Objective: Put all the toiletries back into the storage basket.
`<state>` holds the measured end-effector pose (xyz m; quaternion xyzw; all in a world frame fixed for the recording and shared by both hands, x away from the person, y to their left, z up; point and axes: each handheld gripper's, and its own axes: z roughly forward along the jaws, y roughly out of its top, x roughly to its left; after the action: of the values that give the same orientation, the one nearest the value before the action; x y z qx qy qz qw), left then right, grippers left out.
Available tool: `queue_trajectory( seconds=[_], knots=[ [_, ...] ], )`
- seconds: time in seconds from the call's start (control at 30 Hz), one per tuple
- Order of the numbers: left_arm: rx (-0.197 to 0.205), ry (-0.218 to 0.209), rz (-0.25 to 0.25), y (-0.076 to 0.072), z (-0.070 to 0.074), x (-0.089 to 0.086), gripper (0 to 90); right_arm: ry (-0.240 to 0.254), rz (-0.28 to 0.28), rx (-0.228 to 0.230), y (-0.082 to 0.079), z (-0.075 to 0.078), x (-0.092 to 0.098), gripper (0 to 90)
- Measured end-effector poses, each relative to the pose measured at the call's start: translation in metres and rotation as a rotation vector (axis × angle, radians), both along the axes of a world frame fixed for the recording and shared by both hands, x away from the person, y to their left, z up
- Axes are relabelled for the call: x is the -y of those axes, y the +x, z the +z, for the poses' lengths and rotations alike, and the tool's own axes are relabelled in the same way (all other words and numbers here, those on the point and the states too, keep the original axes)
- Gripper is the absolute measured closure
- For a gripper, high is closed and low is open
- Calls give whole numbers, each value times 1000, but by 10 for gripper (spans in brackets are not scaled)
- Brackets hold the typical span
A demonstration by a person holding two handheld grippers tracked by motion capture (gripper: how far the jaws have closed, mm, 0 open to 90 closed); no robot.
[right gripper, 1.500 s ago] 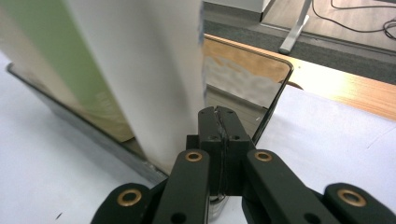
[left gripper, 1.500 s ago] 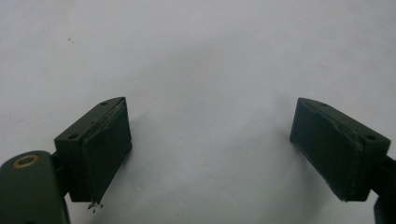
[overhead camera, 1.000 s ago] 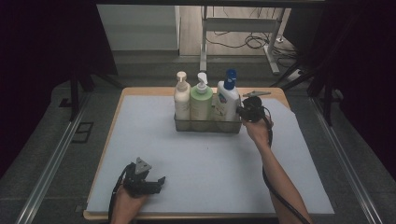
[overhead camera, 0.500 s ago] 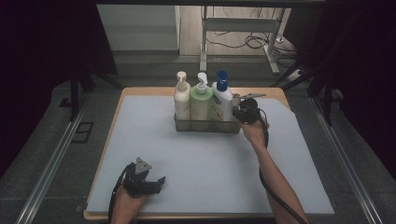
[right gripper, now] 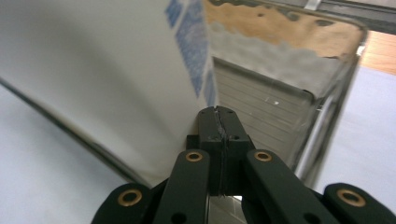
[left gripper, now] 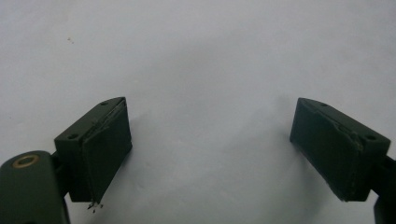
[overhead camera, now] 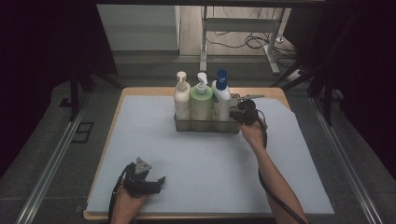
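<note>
A wire basket [overhead camera: 205, 126] at the back of the table holds three pump bottles: a cream one [overhead camera: 181, 100], a green one [overhead camera: 201, 103] and a white one with a blue cap [overhead camera: 221, 99]. My right gripper [overhead camera: 240, 115] is at the basket's right end, beside the white bottle. In the right gripper view its jaws [right gripper: 218, 113] are shut together with nothing between them, tips against the white bottle's side [right gripper: 93, 60] inside the basket wall [right gripper: 322, 126]. My left gripper [overhead camera: 158, 182] rests open near the front left, with bare mat between its jaws [left gripper: 210, 140].
A pale mat [overhead camera: 201, 163] covers the wooden table [overhead camera: 140, 91]. Metal rails run along both sides of the table. Behind the far edge stand a desk frame [overhead camera: 205, 42] and floor cables.
The blue-capped bottle has shifted left and now stands closer to the green one. My right gripper has edged left with it. The left gripper has not moved.
</note>
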<state>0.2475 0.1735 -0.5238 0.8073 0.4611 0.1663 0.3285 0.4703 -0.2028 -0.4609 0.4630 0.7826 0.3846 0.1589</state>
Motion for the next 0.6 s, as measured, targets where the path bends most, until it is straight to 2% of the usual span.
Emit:
queue_trajectory(
  seconds=[0.2,0.6],
  knots=[
    [-1,-1,0,0,0,0,122,-11,22,2,-2,-1,-8,899],
    [-1,-1,0,0,0,0,122,-12,42,1,-6,0,-9,899]
  ],
)
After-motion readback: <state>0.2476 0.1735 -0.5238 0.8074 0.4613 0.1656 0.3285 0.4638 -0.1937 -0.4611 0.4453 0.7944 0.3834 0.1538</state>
